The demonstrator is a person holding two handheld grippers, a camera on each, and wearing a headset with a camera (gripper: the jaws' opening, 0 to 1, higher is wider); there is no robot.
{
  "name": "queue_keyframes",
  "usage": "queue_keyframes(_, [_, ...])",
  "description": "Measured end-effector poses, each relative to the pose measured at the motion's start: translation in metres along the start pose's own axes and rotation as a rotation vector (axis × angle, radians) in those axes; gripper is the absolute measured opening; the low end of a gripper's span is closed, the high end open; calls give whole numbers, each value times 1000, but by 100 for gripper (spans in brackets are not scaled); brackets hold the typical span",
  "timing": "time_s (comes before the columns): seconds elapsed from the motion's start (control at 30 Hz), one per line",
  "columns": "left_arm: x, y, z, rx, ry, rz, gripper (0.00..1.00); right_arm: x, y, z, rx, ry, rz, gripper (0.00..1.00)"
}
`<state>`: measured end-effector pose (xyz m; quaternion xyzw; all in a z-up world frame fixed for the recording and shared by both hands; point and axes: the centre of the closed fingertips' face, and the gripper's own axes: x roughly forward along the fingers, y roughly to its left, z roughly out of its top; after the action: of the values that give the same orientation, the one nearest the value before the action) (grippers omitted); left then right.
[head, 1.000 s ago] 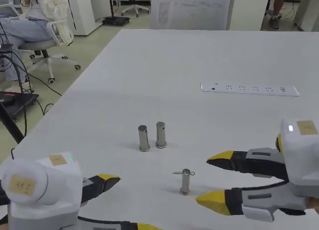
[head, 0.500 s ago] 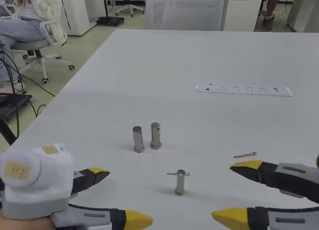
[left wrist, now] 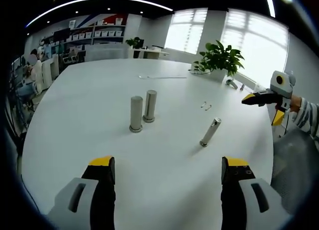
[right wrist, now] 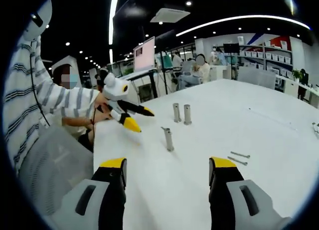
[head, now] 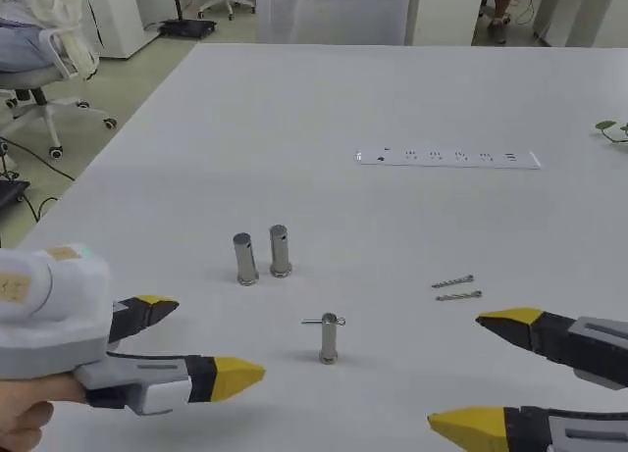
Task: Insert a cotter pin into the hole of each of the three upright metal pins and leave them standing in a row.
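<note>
Head view, from the left: the left gripper [head: 218,339], grey plastic with pointed yellow tips, hovers over the matte white table [head: 324,109], its jaws spread wide with nothing between them. Beyond it stand two smooth cylindrical steel pins, the left pin [head: 244,259] and the middle pin [head: 280,251], upright and just beside each other, each on a slightly wider foot. Nearer and to their right the third pin [head: 330,342] stands apart, a thin wire cotter pin [head: 316,322] through its top. Further right a loose cotter pin [head: 452,281] and a second loose cotter pin [head: 458,296] lie flat, nearly parallel. The right gripper [head: 454,372] is likewise wide and empty. A flat white power strip [head: 446,158] lies well behind.
</note>
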<state>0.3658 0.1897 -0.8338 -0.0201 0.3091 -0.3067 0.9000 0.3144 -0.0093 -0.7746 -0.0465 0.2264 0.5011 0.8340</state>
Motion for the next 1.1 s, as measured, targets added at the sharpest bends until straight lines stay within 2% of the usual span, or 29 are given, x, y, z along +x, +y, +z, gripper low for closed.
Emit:
queue_keyframes(0.33, [13,12,10,33,1,22,81,-14,1,-8,40,-5,-45,75])
queue_keyframes(0.53, [23,14,13,45,8,9,76,-19,2,-8,62,-18,-66,77])
queue_keyframes(0.7, [33,17,11,76,39,-2,69,-21,6,-9,59,-16,-71,81])
queue_keyframes(0.87, [40,25,13,102,55,22,66,-24,6,-11,67,-11,-94,88])
queue_keyframes(0.97, [44,29,16,81,45,28,63,-25,6,-10,83,-25,-104,92])
queue_keyframes(1.07, [49,32,13,66,62,41,59,-26,4,-11,99,-32,-123,96])
queue_keyframes(1.1, [51,34,15,70,48,49,59,-26,3,-11,101,-30,-129,97])
